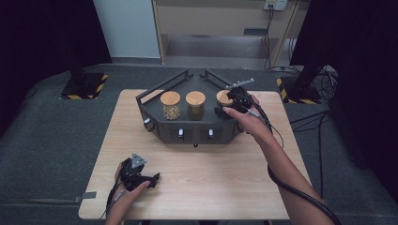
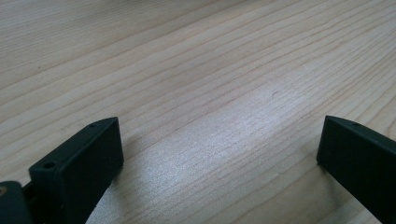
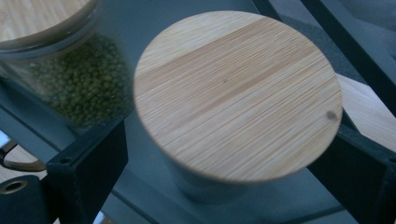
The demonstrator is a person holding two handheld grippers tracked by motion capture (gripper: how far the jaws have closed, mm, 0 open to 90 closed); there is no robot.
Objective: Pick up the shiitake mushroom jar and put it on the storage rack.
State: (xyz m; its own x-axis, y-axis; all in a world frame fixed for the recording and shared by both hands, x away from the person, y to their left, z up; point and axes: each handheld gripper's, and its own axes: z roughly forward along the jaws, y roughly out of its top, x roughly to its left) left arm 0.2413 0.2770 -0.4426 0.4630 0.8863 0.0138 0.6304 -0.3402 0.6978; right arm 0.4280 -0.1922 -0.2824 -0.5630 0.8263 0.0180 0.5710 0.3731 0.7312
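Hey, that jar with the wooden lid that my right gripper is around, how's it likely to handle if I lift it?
The jar is probably rigid and smooth-sided, so it may slip between the right gripper's open jaws. The lid overhangs the body and may lift off. It looks upright on the rack, so tipping seems unlikely.

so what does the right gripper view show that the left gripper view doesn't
The right gripper view shows a jar with a bamboo lid between the right tongs, the pads apart from it, plus a jar of green beans beside it, both in a dark tray. The left gripper view shows bare wooden table between the open left tongs. Both show two black jaws rising from the bottom.
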